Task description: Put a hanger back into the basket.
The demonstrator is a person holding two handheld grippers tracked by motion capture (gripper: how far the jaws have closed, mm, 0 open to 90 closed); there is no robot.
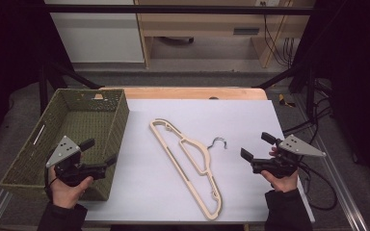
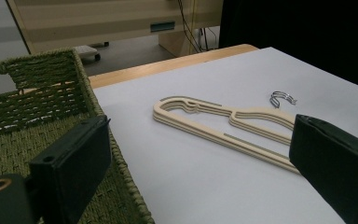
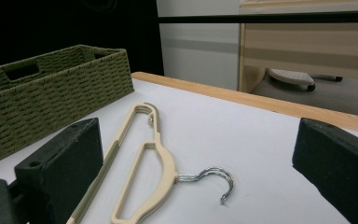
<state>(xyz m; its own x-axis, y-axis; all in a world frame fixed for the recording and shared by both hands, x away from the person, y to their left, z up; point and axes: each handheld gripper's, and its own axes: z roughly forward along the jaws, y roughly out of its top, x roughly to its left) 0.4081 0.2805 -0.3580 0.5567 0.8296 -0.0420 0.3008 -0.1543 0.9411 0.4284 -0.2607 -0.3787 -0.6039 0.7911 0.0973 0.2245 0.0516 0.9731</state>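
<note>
A beige clothes hanger (image 1: 188, 161) lies flat near the middle of a white table sheet (image 1: 250, 120), its long axis running on a diagonal from the far left toward the near right edge in the high view. Its metal hook (image 1: 218, 141) juts out to the right of the neck and curls down toward the right gripper's side. The hanger appears to be a stack of several thin ones laid one on another, though the exact count cannot be told.

The left gripper (image 1: 96, 156) hovers over the near right corner of a green woven basket (image 1: 38, 139), jaws spread with nothing between them. The right gripper (image 1: 255, 144) hangs above the sheet's right side, well apart from the hook, its jaws likewise spread and holding nothing. Each is carried in 1 hand, both in dark sleeves.

The basket sits at the table's left, its right wall just beside the hanger's far end; nothing lies between either gripper and the hanger.

The sheet covers most of a wooden tabletop (image 1: 192, 92), whose bare strip shows along the far edge. Beyond it stand pale wooden furniture (image 1: 207, 29) and a grey floor, with cables (image 1: 279, 45) hanging at the right.
</note>
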